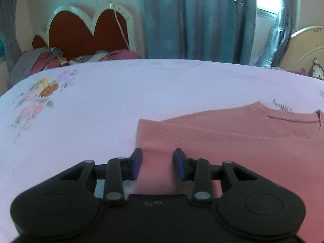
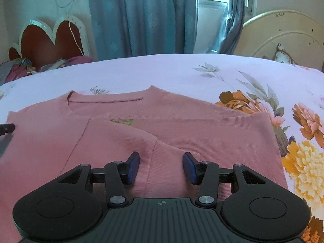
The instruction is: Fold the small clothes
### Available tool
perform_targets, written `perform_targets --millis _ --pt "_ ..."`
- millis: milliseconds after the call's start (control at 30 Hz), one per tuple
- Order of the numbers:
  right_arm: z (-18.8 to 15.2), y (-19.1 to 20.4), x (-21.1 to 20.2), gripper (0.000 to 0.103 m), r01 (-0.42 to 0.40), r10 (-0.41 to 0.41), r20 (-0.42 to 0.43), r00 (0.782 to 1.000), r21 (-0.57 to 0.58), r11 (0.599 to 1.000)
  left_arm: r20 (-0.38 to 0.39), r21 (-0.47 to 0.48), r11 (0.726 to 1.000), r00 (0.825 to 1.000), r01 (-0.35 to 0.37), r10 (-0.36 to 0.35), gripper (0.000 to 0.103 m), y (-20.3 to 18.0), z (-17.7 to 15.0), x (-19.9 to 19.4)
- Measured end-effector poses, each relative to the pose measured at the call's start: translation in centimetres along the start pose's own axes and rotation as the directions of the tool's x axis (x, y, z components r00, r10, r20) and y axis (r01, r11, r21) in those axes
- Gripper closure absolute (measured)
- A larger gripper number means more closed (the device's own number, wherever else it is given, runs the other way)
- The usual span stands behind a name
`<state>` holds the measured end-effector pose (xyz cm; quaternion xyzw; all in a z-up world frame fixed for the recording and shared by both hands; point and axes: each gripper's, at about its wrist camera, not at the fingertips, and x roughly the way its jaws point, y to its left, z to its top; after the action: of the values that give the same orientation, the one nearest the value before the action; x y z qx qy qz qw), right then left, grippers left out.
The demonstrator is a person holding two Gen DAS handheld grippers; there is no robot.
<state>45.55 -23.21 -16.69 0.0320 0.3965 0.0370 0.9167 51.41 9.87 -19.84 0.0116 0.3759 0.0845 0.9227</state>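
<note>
A small pink ribbed top (image 2: 202,129) lies flat on the bed, neckline at the far side, with one sleeve (image 2: 113,141) folded in over its front. My right gripper (image 2: 161,167) is open above the sleeve's cuff end, holding nothing. My left gripper (image 1: 158,163) is open over the top's left edge (image 1: 202,141), holding nothing. The tip of the left gripper (image 2: 7,128) shows at the left edge of the right wrist view.
The bed has a pale lilac sheet (image 1: 101,101) with flower prints (image 2: 303,162). A pile of clothes (image 1: 50,58) lies at the far left by a red headboard (image 1: 87,32). Blue curtains (image 1: 192,20) hang behind. A cream headboard (image 2: 283,36) stands far right.
</note>
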Motion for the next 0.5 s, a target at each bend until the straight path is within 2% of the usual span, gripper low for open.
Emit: perform_targets --millis 67,133,300,333,433,500 --pt "-0.1 -0.1 -1.5 0.056 -0.021 0.02 0.04 0.999 0.019 1.0 0.007 0.006 1.0 1.0 0.001 -0.001 0.07 -0.2 -0.2 -1.1" --pt "-0.3 0.1 -2.4 0.056 -0.036 0.035 0.051 0.998 0.018 0.999 0.019 0.017 0.999 0.999 0.031 -0.031 0.07 -0.5 -0.8 -2.4" --pt "-1.9 0.5 -3.2 0.056 -0.048 0.048 0.012 0.999 -0.012 0.999 0.001 0.05 0.995 0.997 0.083 -0.083 0.069 -1.9 -3.1 -5.3" --pt "-2.2 0.4 -2.8 0.056 -0.048 0.048 -0.016 0.999 -0.018 0.999 -0.011 0.048 0.995 0.996 0.09 -0.089 0.068 -2.1 -3.6 -5.6" --pt "-2.6 0.6 -2.7 0.056 -0.034 0.033 -0.022 0.999 -0.04 0.999 -0.035 0.049 0.996 0.996 0.078 -0.077 0.067 -2.5 -5.1 -6.1" --pt "-2.3 0.6 -3.4 0.056 -0.032 0.032 -0.014 0.999 -0.014 0.999 -0.032 0.061 0.996 0.998 0.062 -0.06 0.067 -2.7 -5.4 -6.4"
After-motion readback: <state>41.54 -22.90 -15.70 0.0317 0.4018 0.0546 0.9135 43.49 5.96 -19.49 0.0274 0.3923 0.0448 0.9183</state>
